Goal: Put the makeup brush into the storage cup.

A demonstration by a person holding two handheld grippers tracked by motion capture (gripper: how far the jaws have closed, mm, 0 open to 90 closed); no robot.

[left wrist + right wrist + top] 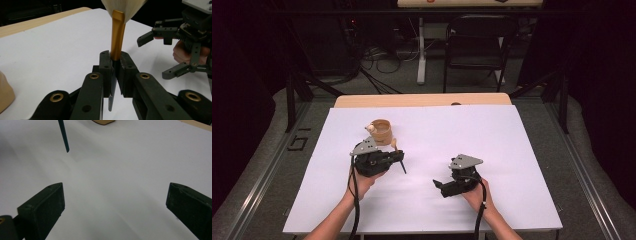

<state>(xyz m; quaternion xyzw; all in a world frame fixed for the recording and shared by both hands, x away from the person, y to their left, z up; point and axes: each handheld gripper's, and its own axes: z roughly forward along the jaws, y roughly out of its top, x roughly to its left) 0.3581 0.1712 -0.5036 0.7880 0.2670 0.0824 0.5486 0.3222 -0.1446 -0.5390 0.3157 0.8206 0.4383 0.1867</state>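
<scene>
The left hand-held gripper (pixel 115 75) pinches a brush (pixel 117 37) just right of the cup (pixel 381 131) on the bench (pixel 512 150). The right hand-held gripper (pixel 115 207) stands spread, empty — a handover looks finished; next, likely bristles toward the cup.

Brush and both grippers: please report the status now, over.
Left gripper shut on the brush, bristles up. Right gripper open, nothing between its jaws, apart from the brush. Tan cup behind the left gripper. White sheet otherwise bare.

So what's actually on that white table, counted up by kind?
Makeup brush: 1
Tan round holder: 1
Handheld grippers: 2, left and right
Total: 4
</scene>
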